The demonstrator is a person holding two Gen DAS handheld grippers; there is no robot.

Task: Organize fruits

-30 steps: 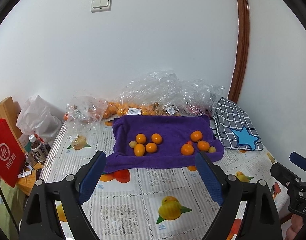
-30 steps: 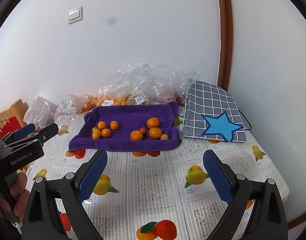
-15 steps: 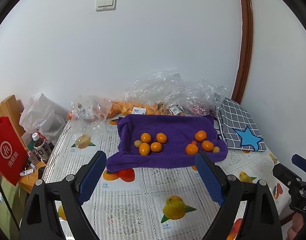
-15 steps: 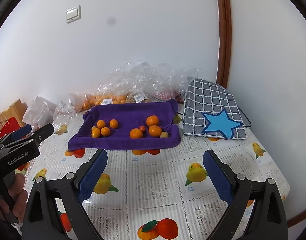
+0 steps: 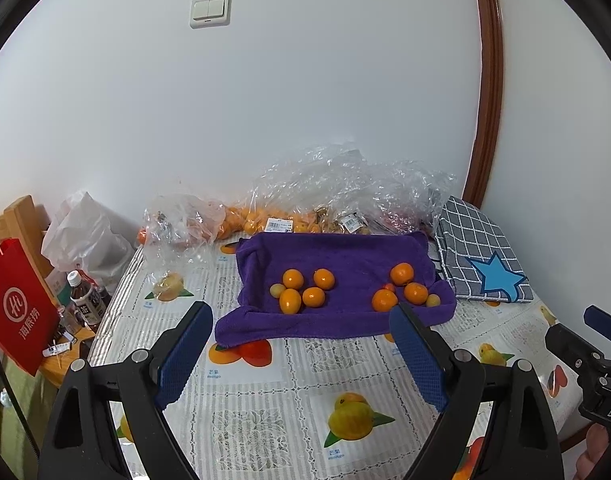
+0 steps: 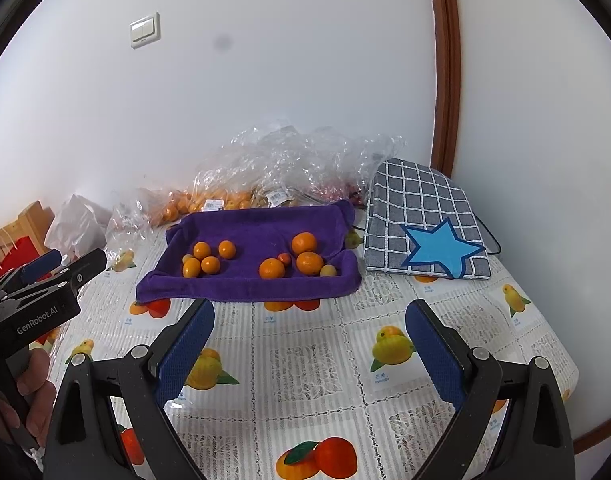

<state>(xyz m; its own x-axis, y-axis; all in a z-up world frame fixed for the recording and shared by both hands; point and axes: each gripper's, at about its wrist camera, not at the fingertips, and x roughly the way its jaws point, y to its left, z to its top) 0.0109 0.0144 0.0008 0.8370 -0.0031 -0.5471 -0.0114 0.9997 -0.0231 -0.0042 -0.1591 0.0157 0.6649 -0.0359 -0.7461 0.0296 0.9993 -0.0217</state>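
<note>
A purple towel (image 5: pixel 345 252) (image 6: pixel 257 228) lies at the back of the table with two clusters of small fruit on it. The left cluster (image 5: pixel 303 290) (image 6: pixel 207 258) holds several oranges and a pale green fruit. The right cluster (image 5: pixel 405 288) (image 6: pixel 297 258) holds oranges, a small red fruit and a pale one. My left gripper (image 5: pixel 301 344) is open and empty, held above the table in front of the towel. My right gripper (image 6: pixel 309 340) is open and empty, also short of the towel.
Clear plastic bags with more oranges (image 5: pixel 305 208) (image 6: pixel 265 176) lie against the wall behind the towel. A grey checked cushion with a blue star (image 5: pixel 481 260) (image 6: pixel 425 224) lies at the right. A red paper bag (image 5: pixel 17 304), bottles (image 5: pixel 85 300) and a white bag (image 5: pixel 85 236) stand left of the table.
Both grippers have drawn back and risen a little; the towel and fruit sit slightly farther off in both views. Nothing on the table has moved.
</note>
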